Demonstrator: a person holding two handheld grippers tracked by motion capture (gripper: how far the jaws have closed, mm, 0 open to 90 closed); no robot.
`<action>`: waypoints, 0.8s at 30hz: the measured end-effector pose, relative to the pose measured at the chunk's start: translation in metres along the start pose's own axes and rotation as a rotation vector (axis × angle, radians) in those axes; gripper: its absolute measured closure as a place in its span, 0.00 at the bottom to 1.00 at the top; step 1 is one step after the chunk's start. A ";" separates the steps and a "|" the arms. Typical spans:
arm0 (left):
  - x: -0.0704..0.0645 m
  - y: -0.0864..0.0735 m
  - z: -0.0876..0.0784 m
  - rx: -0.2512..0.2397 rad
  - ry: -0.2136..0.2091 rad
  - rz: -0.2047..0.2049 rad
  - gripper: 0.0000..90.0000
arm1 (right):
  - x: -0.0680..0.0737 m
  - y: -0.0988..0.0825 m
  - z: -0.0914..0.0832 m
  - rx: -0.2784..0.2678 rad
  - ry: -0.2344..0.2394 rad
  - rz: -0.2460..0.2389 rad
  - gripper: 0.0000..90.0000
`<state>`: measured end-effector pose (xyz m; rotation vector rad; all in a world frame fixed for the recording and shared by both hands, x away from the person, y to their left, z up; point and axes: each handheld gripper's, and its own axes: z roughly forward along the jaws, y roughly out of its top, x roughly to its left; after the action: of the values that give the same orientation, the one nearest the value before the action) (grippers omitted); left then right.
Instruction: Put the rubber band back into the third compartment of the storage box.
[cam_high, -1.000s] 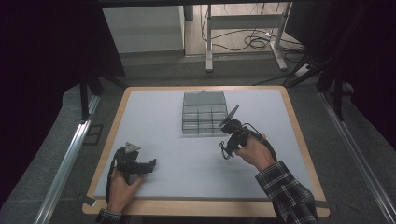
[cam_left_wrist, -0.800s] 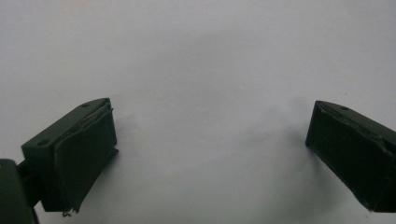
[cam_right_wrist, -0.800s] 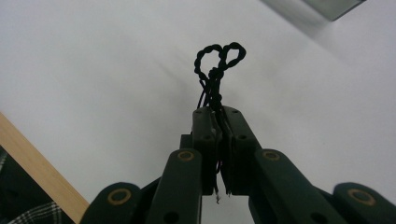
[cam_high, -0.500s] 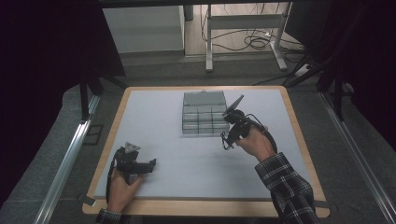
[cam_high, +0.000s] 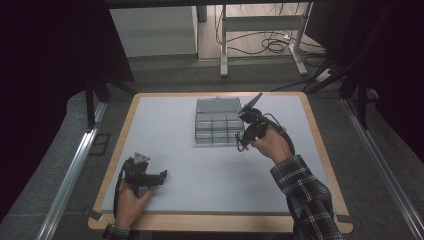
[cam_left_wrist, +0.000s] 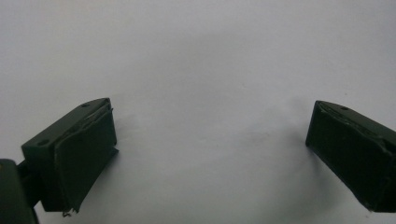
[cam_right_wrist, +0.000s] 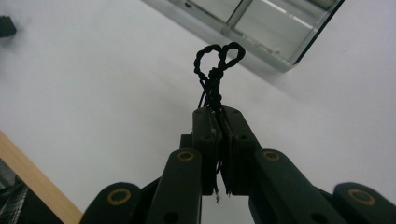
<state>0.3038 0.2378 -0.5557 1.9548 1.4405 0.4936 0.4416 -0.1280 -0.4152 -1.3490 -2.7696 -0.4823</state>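
Step in hand: carrying. Your right gripper (cam_right_wrist: 218, 116) has its fingers pressed together on a small black twisted wire tie (cam_right_wrist: 217, 63), whose looped end sticks out past the fingertips. In the high view that gripper (cam_high: 246, 141) hangs just beside the near right corner of the clear plastic compartment box (cam_high: 218, 121), the landmark here, on the white counter (cam_high: 210, 175). The tie is off the counter and not yet over any compartment.

Your left gripper (cam_high: 162, 177) rests well apart from the box, toward the near left edge, fingers (cam_left_wrist: 77, 154) spread with nothing between them.

Judgement: next, bring the tie over an open compartment of the box, lower it inside the walls, then part the fingers. Which compartment I cannot tell.
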 end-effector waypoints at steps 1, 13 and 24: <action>0.000 0.000 0.000 0.000 0.000 0.000 0.02 | 0.000 0.002 0.000 -0.003 -0.002 0.003 0.94; 0.000 0.000 0.000 -0.001 -0.002 -0.001 0.02 | -0.009 0.021 0.000 -0.034 -0.026 0.035 0.93; 0.000 0.000 0.000 -0.002 -0.003 -0.003 0.02 | -0.018 0.031 0.012 -0.082 -0.043 0.061 0.93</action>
<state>0.3038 0.2382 -0.5557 1.9510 1.4404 0.4897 0.4783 -0.1198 -0.4215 -1.4732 -2.7617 -0.5768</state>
